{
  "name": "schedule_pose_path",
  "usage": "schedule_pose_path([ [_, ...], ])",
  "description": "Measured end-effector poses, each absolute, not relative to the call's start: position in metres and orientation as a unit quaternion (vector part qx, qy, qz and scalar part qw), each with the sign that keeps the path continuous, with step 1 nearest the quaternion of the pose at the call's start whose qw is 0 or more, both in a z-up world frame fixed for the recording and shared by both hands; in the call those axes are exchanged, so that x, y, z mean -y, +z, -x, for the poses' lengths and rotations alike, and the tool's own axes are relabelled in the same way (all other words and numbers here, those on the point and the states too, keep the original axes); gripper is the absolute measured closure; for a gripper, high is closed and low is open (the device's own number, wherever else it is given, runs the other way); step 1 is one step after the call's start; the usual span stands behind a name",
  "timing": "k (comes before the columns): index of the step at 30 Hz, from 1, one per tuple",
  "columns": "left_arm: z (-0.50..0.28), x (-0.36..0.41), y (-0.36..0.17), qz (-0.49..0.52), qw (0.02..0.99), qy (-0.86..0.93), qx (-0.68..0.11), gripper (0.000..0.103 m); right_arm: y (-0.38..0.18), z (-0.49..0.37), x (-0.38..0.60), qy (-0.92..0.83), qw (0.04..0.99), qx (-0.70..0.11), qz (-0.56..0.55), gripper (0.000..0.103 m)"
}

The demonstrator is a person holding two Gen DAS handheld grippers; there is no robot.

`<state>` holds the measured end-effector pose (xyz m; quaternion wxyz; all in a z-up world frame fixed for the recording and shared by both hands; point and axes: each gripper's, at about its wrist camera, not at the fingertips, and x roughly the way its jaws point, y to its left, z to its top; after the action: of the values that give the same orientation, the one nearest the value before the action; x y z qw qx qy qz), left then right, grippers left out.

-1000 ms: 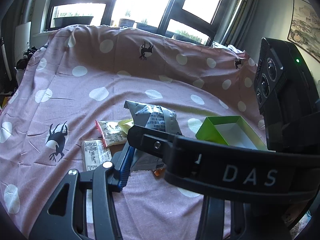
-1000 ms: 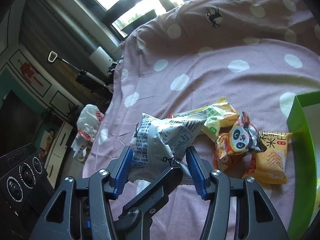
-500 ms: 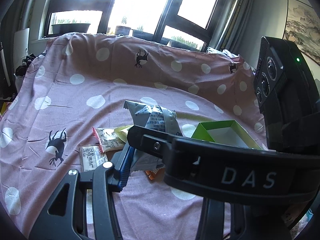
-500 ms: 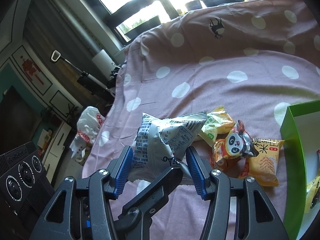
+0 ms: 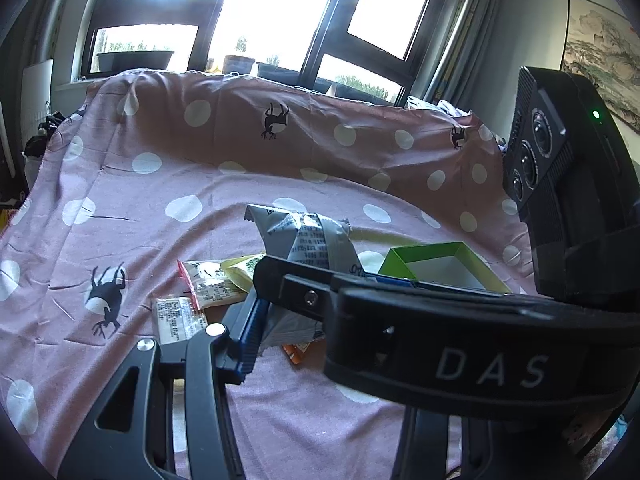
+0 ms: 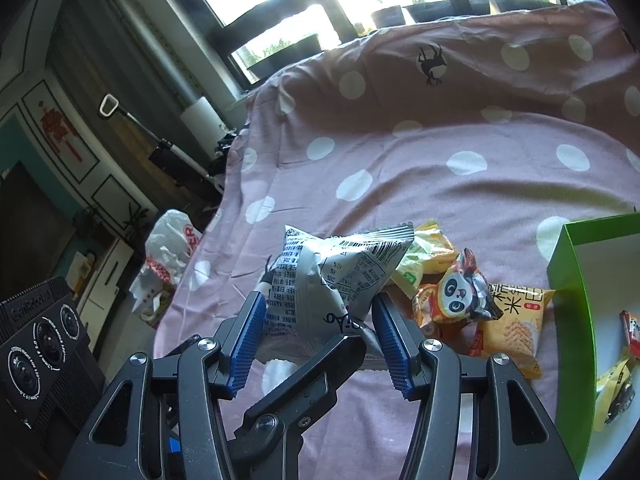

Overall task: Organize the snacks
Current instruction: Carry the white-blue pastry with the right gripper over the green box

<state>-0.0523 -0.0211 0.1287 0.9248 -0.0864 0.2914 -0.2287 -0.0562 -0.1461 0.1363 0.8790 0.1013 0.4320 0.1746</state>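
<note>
My right gripper (image 6: 320, 340) is shut on a silver-grey snack bag (image 6: 332, 276) and holds it above the pink dotted cloth. The same bag shows in the left wrist view (image 5: 308, 244), with the right gripper's arm crossing in front. My left gripper (image 5: 280, 320) has one blue-padded finger (image 5: 250, 328) beside the bag; its other finger is hidden. A green box (image 6: 576, 292) with a white inside lies at the right and holds some snacks; it also shows in the left wrist view (image 5: 436, 256). A panda packet (image 6: 460, 292), an orange packet (image 6: 512, 328) and a yellow-green packet (image 6: 428, 256) lie left of the box.
White and pink-edged packets (image 5: 188, 304) lie on the cloth (image 5: 160, 200) at the left. The cloth rises into a ridge at the back below the windows. A white plastic bag (image 6: 172, 248) and furniture stand beyond the cloth's left edge.
Both grippers have risen and pulled back with the silver bag held. More of the green box and the snacks inside it has come into the right wrist view.
</note>
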Motion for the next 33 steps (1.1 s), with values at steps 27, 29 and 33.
schedule_pose_path([
  [27, 0.061, 0.042, 0.144, 0.081, 0.93, -0.246, -0.262, 0.058, 0.158, 0.069, 0.166, 0.168, 0.894, -0.402, -0.103, 0.045],
  [29, 0.061, 0.047, 0.146, 0.078, 0.929, -0.25, -0.26, 0.058, 0.16, 0.071, 0.171, 0.165, 0.896, -0.398, -0.105, 0.045],
  [33, 0.061, 0.057, 0.151, 0.068, 0.929, -0.257, -0.257, 0.058, 0.164, 0.072, 0.182, 0.159, 0.899, -0.391, -0.117, 0.045],
])
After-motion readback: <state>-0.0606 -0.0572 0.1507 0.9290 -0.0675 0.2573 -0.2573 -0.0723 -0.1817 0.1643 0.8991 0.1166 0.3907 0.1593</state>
